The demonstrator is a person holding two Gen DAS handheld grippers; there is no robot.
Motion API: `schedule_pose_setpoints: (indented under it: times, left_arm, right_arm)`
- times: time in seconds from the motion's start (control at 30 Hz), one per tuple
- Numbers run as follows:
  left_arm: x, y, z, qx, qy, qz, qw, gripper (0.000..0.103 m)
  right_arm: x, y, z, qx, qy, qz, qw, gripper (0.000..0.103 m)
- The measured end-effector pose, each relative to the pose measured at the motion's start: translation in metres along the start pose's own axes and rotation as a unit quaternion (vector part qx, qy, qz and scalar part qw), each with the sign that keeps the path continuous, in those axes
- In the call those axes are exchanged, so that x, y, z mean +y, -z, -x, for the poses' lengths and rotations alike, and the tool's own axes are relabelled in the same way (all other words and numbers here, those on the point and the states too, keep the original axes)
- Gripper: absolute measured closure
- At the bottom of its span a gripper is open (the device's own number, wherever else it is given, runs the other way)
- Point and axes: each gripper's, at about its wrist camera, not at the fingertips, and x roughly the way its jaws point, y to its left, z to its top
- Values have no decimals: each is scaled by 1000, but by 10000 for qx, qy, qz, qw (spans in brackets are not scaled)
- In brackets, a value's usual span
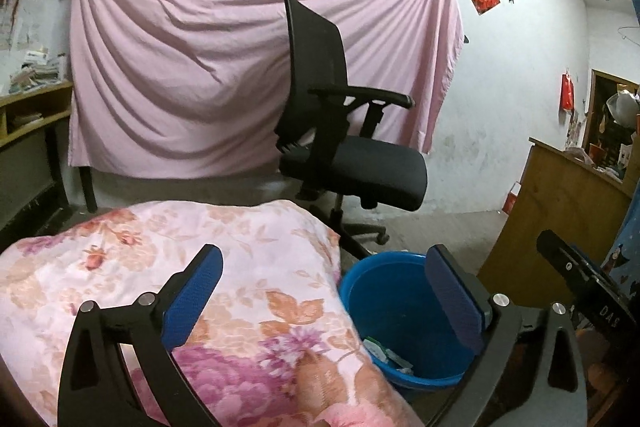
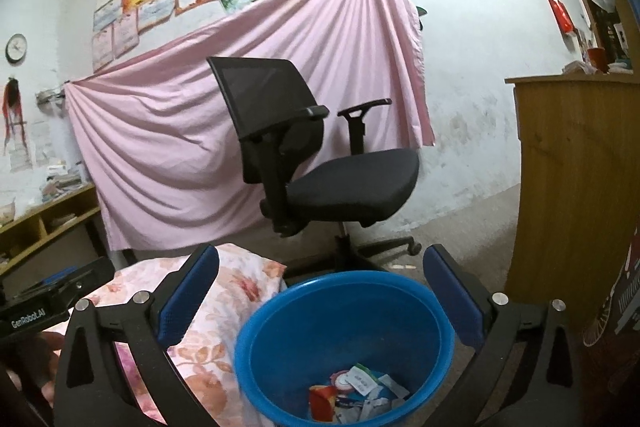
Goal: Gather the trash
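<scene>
Evidently both tools are standing spread wide with nothing between the pads: the left gripper is hanging over the edge of a floral quilt, and the right gripper is hovering directly above the blue bucket, which is serving as the bin. Neither is carrying anything, so the person is most likely between a drop and the next pickup, though that is a judgement from the empty jaws and the filled bucket alone. The trash, a heap of crumpled wrappers and small packets in white, red and green, is lying at the bottom of the bucket; the left wrist view is catching only a few scraps of it against the inner wall. The bucket is sitting on the floor just beside the quilt-covered bed, probably placed there so that litter gathered nearby travels only a short way. A black office chair is standing behind the bucket, in front of a pink sheet pinned across the wall, and a wooden cabinet is rising at the right. No loose litter is showing on the quilt or on the visible floor, so whether anything is left to gather cannot be told from these views. Part of the other tool is intruding at the edge of each view, so the two hands are working close together.
</scene>
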Motion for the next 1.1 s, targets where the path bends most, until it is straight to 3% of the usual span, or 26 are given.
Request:
schedule_pose_setpoints:
  times: [0.3, 0.57, 0.83, 1.1]
  left_arm:
    - [9, 9, 31, -274, -125, -87, 9995, 3]
    - [19, 19, 63, -425, -183, 21, 9989, 3]
    - [24, 46, 100, -488, -167, -77, 9986, 2]
    - [35, 64, 142, -609, -283, -15, 9977, 2]
  right_arm:
    - [16, 6, 25, -140, 1, -60, 9999, 0]
    - [32, 22, 59, -321, 140, 274, 9990, 0]
    - [41, 40, 96, -641, -45, 252, 9976, 0]
    - [55, 52, 131, -810, 26, 331, 9962, 0]
